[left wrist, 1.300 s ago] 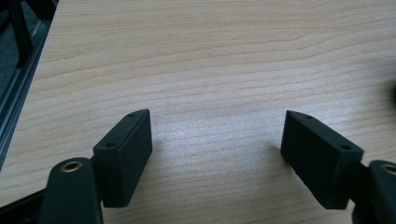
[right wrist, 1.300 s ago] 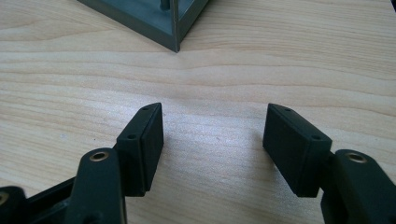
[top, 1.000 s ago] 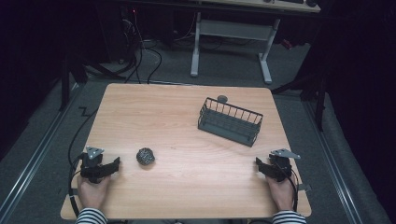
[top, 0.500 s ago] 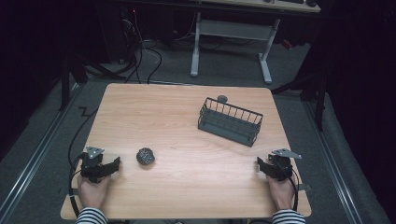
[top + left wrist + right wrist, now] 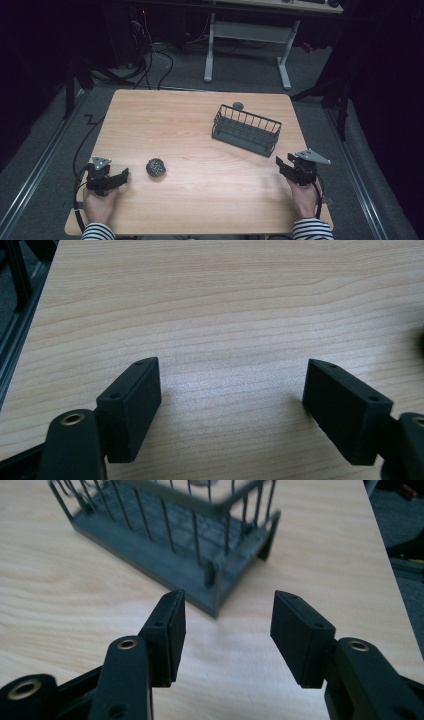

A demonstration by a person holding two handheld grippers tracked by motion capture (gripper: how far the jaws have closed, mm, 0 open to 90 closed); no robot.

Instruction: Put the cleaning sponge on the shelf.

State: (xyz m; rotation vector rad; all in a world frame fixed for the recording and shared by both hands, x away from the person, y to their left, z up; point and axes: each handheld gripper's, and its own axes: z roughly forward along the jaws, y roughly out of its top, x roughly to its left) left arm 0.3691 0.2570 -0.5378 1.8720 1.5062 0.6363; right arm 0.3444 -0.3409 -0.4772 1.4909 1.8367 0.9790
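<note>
A dark crumpled ball point(image 5: 156, 167) is seen on the wooden table point(image 5: 200, 125), near its front-left part, just beside the left gripper point(image 5: 123, 176). That gripper's jaws are held wide apart in the left gripper view, with only bare tabletop between them. A dark wire basket point(image 5: 246, 130) is set well apart from the ball, toward the right rear. The right gripper point(image 5: 280, 164) is held just in front of the basket's near corner; its jaws have just been closing, yet nothing is gripped between them.
</note>
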